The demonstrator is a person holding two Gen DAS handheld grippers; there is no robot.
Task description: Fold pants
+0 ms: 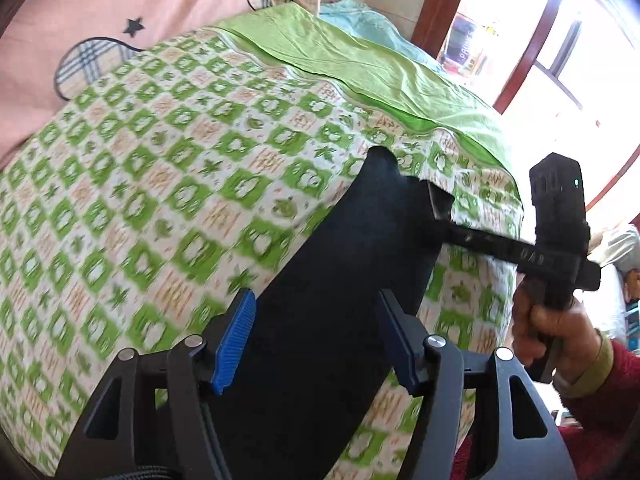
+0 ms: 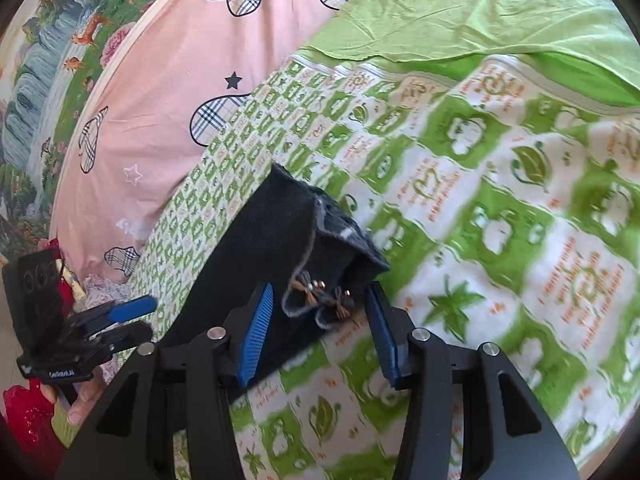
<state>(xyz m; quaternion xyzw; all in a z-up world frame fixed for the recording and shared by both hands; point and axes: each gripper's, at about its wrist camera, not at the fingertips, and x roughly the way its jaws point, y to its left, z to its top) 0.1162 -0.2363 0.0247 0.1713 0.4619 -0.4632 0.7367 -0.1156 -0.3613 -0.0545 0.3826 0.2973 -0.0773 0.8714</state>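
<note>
The dark navy pants (image 1: 340, 264) lie as a long folded strip on the green-and-white patterned bed cover (image 1: 160, 184). My left gripper (image 1: 316, 338) is open, its blue pads either side of the near end of the strip. My right gripper (image 2: 318, 330) is open around the other end of the pants (image 2: 280, 248), where small bow trims (image 2: 320, 292) show. In the left wrist view the right gripper (image 1: 438, 204) sits at the far end of the pants. In the right wrist view the left gripper (image 2: 124, 320) shows at the lower left.
A plain green sheet (image 1: 360, 64) and a light blue cloth (image 1: 360, 20) lie at the far side of the bed. A pink quilt with checked hearts (image 2: 168, 80) lies to the left. A window with a wooden frame (image 1: 532, 52) is at the right.
</note>
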